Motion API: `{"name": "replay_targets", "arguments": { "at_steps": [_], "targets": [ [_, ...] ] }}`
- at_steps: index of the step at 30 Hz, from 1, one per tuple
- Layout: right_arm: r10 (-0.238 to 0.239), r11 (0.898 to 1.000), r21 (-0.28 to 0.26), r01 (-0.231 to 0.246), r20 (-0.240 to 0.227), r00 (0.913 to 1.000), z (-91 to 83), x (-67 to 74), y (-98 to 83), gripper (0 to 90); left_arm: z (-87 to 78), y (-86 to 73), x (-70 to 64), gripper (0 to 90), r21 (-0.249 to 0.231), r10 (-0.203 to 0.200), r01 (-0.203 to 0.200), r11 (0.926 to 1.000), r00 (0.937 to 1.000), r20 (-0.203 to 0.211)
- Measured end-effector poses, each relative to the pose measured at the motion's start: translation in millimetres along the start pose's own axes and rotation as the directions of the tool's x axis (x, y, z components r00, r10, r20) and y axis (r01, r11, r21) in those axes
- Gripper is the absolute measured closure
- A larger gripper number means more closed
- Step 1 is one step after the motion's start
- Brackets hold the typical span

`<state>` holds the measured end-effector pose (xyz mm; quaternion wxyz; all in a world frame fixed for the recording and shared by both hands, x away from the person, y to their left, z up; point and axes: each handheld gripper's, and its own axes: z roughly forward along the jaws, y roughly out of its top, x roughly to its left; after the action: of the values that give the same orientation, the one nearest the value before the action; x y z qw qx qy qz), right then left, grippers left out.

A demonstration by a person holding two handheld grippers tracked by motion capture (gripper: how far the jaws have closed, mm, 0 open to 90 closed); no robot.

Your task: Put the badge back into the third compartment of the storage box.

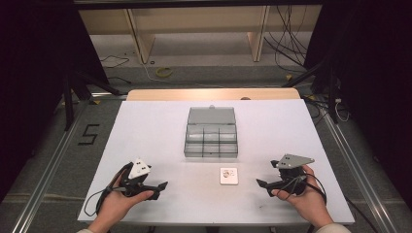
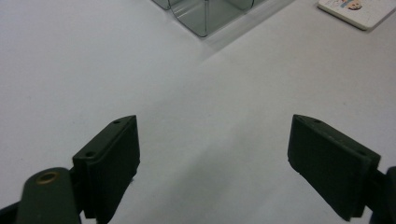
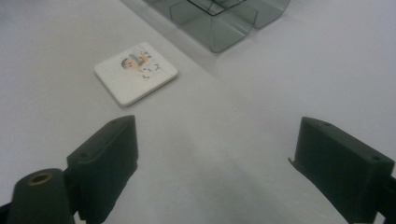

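A small white square tile (image 1: 229, 175) with a cartoon picture lies flat on the white table (image 1: 145, 131), just in front of a clear grey compartment box (image 1: 211, 138) whose lid stands open. My left gripper (image 1: 161, 190) rests low at the front left, held in a hand, jaws wide apart and empty; its view shows the box corner (image 2: 205, 16) and the tile edge (image 2: 357, 11) far ahead. My right gripper (image 1: 262, 187) sits at the front right, also open and empty, with the tile (image 3: 135, 72) ahead to its left and the box (image 3: 224, 18) beyond.
The table's front edge runs close under both hands. Black cables trail from each gripper. Beyond the table's far edge lie a wooden board (image 1: 214, 93), floor cables and dark stands at both sides.
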<state>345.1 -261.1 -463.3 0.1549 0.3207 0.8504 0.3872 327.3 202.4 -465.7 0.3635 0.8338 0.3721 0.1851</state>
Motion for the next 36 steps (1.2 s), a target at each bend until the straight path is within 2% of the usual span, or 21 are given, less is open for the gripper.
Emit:
{"name": "replay_targets", "arguments": {
  "at_steps": [2, 5, 8, 13, 15, 16, 17, 18, 22, 24, 29, 34, 35, 36],
  "targets": [
    [-0.015, 1.000, 0.016, 0.015, -0.019, 0.9997, 1.8, 2.3, 1.2, 15.6, 1.2, 0.0, -0.8, 16.3, 0.002, -0.003, 0.003, 1.0000, 1.0000, 0.000],
    [-0.042, 0.998, 0.037, 0.044, -0.045, 0.9981, 5.0, 5.1, 3.6, 17.1, 1.7, -0.4, -0.8, 16.3, 0.005, -0.003, 0.003, 1.0000, 1.0000, 0.003],
    [-0.104, 0.990, 0.081, 0.112, -0.096, 0.9899, 13.5, 13.0, 12.0, 16.9, 2.0, -0.9, -0.7, 16.3, 0.006, -0.004, 0.004, 1.0000, 1.0000, 0.003],
    [-0.172, 0.972, 0.132, 0.192, -0.151, 0.9735, 27.1, 24.4, 24.2, 17.5, 2.6, -0.3, -0.8, 16.3, 0.004, -0.007, 0.007, 1.0000, 1.0000, 0.004],
    [-0.177, 0.970, 0.138, 0.199, -0.154, 0.9721, 30.4, 26.2, 26.8, 17.2, 2.8, -0.1, -1.1, 16.3, 0.004, -0.008, 0.008, 1.0000, 1.0000, 0.004],
    [-0.195, 0.964, 0.146, 0.220, -0.167, 0.9665, 37.1, 28.5, 32.2, 17.1, 2.8, 0.1, -1.2, 16.3, 0.004, -0.005, 0.005, 1.0000, 1.0000, 0.004],
    [-0.195, 0.964, 0.146, 0.220, -0.167, 0.9665, 37.1, 28.5, 32.2, 17.1, 2.8, 0.3, -1.4, 16.3, 0.004, -0.005, 0.004, 1.0000, 1.0000, 0.003],
    [-0.210, 0.958, 0.160, 0.240, -0.180, 0.9609, 43.6, 31.0, 37.5, 17.0, 3.0, 0.4, -1.5, 16.3, 0.003, -0.005, 0.005, 1.0000, 1.0000, 0.003],
    [-0.240, 0.943, 0.184, 0.277, -0.198, 0.9504, 56.9, 34.5, 45.7, 17.1, 3.6, 0.2, -1.4, 16.3, 0.008, -0.002, 0.002, 1.0000, 1.0000, 0.005],
    [-0.240, 0.942, 0.189, 0.279, -0.204, 0.9491, 59.8, 34.5, 47.4, 17.1, 3.8, 0.3, -1.6, 16.3, 0.008, -0.001, 0.001, 1.0000, 1.0000, 0.007],
    [-0.256, 0.928, 0.214, 0.304, -0.224, 0.9403, 75.3, 35.8, 58.2, 17.4, 4.2, 0.7, -2.5, 16.3, 0.007, -0.005, 0.005, 1.0000, 0.9999, 0.010],
    [-0.274, 0.910, 0.247, 0.333, -0.244, 0.9303, 89.5, 38.7, 67.0, 19.0, 4.2, 0.8, -2.4, 16.3, 0.007, -0.005, 0.005, 1.0000, 0.9999, 0.010],
    [-0.274, 0.910, 0.247, 0.333, -0.244, 0.9303, 89.5, 38.7, 67.0, 19.0, 4.1, 0.8, -2.4, 16.3, 0.006, -0.006, 0.006, 1.0000, 0.9999, 0.010],
    [-0.282, 0.899, 0.267, 0.346, -0.250, 0.9262, 94.2, 40.2, 69.8, 20.1, 4.1, 0.8, -2.3, 16.3, 0.006, -0.005, 0.005, 1.0000, 0.9999, 0.010]
  ]
}}
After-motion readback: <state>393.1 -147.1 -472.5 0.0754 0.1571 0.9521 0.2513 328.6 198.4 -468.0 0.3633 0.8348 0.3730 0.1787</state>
